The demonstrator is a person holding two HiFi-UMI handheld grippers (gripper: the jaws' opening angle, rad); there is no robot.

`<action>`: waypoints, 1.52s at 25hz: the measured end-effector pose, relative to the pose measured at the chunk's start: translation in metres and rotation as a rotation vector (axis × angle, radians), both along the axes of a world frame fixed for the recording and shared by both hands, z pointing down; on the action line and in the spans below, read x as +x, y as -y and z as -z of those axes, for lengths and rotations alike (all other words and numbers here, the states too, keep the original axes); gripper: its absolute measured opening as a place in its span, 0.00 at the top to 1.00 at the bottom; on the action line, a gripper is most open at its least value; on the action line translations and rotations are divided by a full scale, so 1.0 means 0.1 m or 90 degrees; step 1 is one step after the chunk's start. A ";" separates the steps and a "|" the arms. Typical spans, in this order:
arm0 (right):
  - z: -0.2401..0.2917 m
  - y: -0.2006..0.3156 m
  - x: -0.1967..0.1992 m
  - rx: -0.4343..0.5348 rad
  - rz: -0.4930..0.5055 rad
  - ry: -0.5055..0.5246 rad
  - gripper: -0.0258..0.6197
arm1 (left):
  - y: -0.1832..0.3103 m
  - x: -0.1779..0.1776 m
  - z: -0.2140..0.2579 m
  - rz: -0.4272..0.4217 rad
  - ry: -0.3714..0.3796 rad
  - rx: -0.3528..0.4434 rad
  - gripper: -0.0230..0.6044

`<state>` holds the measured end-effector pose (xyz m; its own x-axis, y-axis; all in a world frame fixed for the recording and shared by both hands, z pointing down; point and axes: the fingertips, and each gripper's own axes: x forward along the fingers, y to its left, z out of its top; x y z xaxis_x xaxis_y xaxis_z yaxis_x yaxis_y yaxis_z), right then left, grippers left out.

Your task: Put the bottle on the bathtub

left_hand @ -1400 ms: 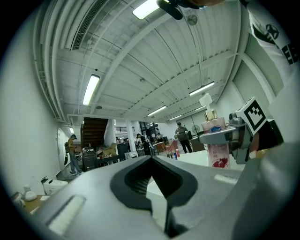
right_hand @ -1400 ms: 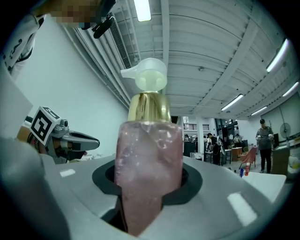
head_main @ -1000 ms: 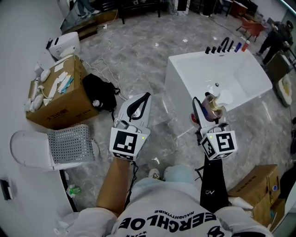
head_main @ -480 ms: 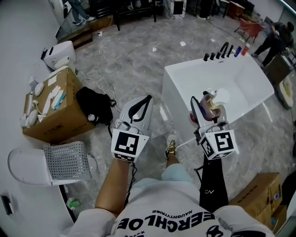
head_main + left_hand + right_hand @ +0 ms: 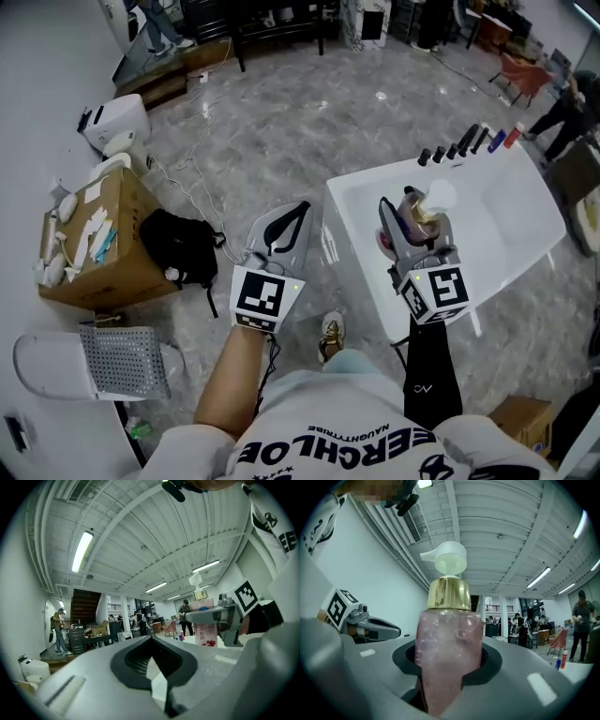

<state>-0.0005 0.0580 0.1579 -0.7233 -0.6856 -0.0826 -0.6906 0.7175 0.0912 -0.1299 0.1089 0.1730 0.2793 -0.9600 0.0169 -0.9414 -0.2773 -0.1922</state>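
Note:
A pink pump bottle point(image 5: 449, 658) with a gold collar and white pump head stands upright between the jaws of my right gripper point(image 5: 405, 225), which is shut on it. In the head view the bottle point(image 5: 420, 214) hangs over the near left part of the white bathtub point(image 5: 361, 246). The left gripper view also catches the bottle point(image 5: 205, 625) off to the right. My left gripper point(image 5: 283, 225) is shut and holds nothing; it hovers over the floor left of the tub, jaws touching at the tips.
Black taps and small bottles point(image 5: 467, 142) line the tub's far rim. A black bag point(image 5: 178, 246), a cardboard box point(image 5: 89, 246), a white toilet point(image 5: 114, 124) and a perforated grey panel point(image 5: 122, 361) lie on the marble floor to the left. My shoe point(image 5: 329, 336) is below.
I have stepped closer to the bathtub: both grippers and the bottle moved toward it, and the bottle now hangs over the tub's near left part. Neither grip changed.

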 end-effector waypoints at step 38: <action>-1.48 3.38 -0.67 -0.080 -0.074 0.019 0.64 | 3.84 -0.26 -1.18 -0.237 0.042 -0.030 0.96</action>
<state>-0.0670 -0.2801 0.3054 -0.6374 -0.7705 -0.0115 -0.7703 0.6375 -0.0163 -0.1563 -0.2755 0.2909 0.6063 -0.7903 0.0880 -0.7601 -0.6085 -0.2279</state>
